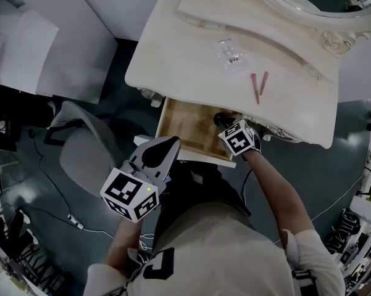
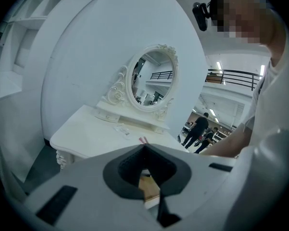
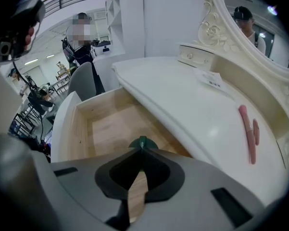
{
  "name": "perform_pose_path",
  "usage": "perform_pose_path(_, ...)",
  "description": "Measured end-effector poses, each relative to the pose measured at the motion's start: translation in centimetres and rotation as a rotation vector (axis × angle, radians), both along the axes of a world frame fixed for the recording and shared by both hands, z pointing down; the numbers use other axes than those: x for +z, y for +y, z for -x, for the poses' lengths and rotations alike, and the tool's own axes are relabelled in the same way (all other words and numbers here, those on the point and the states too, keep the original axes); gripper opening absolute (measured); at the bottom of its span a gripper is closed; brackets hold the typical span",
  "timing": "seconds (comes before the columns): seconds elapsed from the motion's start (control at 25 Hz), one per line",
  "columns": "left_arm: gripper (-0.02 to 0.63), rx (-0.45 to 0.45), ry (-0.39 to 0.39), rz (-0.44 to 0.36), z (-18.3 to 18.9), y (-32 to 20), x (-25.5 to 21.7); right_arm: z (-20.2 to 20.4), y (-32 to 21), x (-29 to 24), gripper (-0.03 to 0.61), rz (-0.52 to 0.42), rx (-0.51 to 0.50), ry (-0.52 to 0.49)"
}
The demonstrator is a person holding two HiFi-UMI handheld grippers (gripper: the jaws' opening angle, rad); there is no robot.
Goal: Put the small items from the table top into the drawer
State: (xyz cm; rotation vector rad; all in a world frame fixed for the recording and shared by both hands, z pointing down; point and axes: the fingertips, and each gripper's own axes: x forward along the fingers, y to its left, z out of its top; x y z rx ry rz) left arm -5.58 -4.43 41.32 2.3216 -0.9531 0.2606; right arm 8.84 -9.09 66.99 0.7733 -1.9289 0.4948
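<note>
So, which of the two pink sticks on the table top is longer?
The left pink stick in the head view, nearer the clear packet; the right pink stick ends shorter.

The open wooden drawer point(image 1: 188, 125) is hidden at its rear beneath the white dressing-table top point(image 1: 173, 54). The small dark green item point(image 3: 142, 143) pinched in the right gripper point(image 3: 141, 150) is mostly covered, so its shape cannot be determined. The picture edge cuts off the oval mirror point(image 1: 308, 5).

The person wears a pale grey short-sleeved shirt point(image 1: 222, 245) with a dark blocky marking point(image 1: 158, 264), and a black head camera point(image 2: 200, 14).
</note>
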Motion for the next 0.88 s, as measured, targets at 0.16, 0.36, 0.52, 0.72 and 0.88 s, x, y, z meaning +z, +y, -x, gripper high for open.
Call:
perform_pose_path(0.16,0.055,-0.007,-0.003,0.013,0.3,0.1,0.4,-0.1,-0.1,0.7,0.029,0.01,0.009,0.016)
perform_pose_path(0.36,0.055,-0.016,-0.003,0.024,0.5,0.1,0.8,-0.5,0.2,1.8,0.029,0.033,0.014,0.045)
perform_pose_path(0.52,0.055,-0.019,-0.003,0.031,0.8,0.3,1.2,-0.7,0.4,2.3,0.029,0.038,0.022,0.059)
perform_pose_path(0.72,0.055,-0.012,0.005,0.049,1.0,0.4,1.8,-1.0,0.5,2.8,0.029,0.027,0.033,0.086)
perform_pose_path(0.88,0.055,0.003,0.01,0.053,0.7,0.1,2.2,-1.1,0.3,3.0,0.029,0.008,0.032,0.102)
